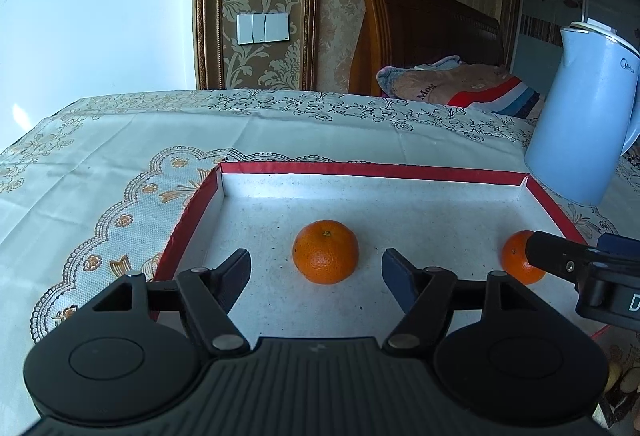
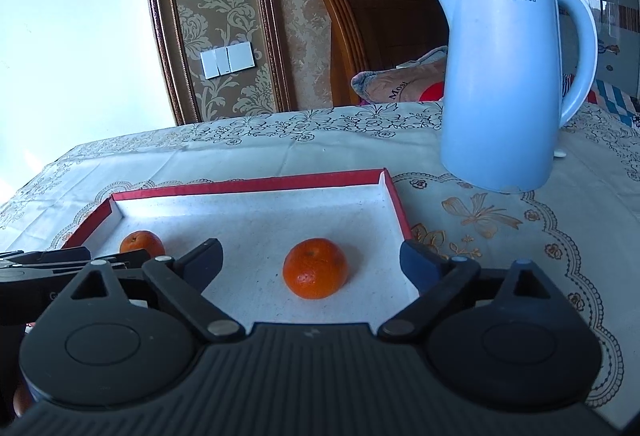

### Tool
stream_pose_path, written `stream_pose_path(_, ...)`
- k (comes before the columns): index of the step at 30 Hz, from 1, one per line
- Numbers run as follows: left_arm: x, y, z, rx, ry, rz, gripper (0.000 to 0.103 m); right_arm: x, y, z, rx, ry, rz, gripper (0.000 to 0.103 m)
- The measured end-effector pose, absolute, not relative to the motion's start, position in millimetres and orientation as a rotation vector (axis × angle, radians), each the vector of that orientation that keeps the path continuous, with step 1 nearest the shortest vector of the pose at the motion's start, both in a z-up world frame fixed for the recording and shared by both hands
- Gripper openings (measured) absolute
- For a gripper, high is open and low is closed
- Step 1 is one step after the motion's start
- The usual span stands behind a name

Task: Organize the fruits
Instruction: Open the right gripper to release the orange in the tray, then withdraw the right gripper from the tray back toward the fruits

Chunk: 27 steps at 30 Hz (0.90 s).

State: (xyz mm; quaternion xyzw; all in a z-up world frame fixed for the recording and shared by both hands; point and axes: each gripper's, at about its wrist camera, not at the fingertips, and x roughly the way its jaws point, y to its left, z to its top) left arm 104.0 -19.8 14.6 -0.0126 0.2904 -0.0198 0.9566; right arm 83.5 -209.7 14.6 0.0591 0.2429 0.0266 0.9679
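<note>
Both grippers released, two oranges resting in the red-rimmed tray

Our left gripper [image 1: 316,270] and right gripper [image 2: 312,262] stand spread, empty, each short of an orange: the left orange [image 1: 325,251] mid-tray, the right orange [image 2: 315,268] nearer the tray [image 2: 394,196] right wall. We judge them light, firm, prone to rolling; pinch across the middle. The blue kettle [image 2: 500,84] stands just beyond the tray's far right corner.
</note>
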Motion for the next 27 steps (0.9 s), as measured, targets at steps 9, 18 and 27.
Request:
stream_pose_path(9, 89.3, -15.1, 12.9, -0.032, 0.589, -0.044, 0.073, 72.7, -212.6, 11.0, 0.137, 0.492, 0.057, 0.098)
stream_pose_path(18, 65.3, -6.0, 10.7, -0.053, 0.594, -0.065, 0.073, 52.2, -216.0, 5.3, 0.152, 0.484, 0.055, 0.103)
stream_pose_path(27, 58.4, -3.7, 9.5, -0.057, 0.596, -0.074, 0.073, 42.5, -214.0, 3.7, 0.144, 0.478, 0.058, 0.103)
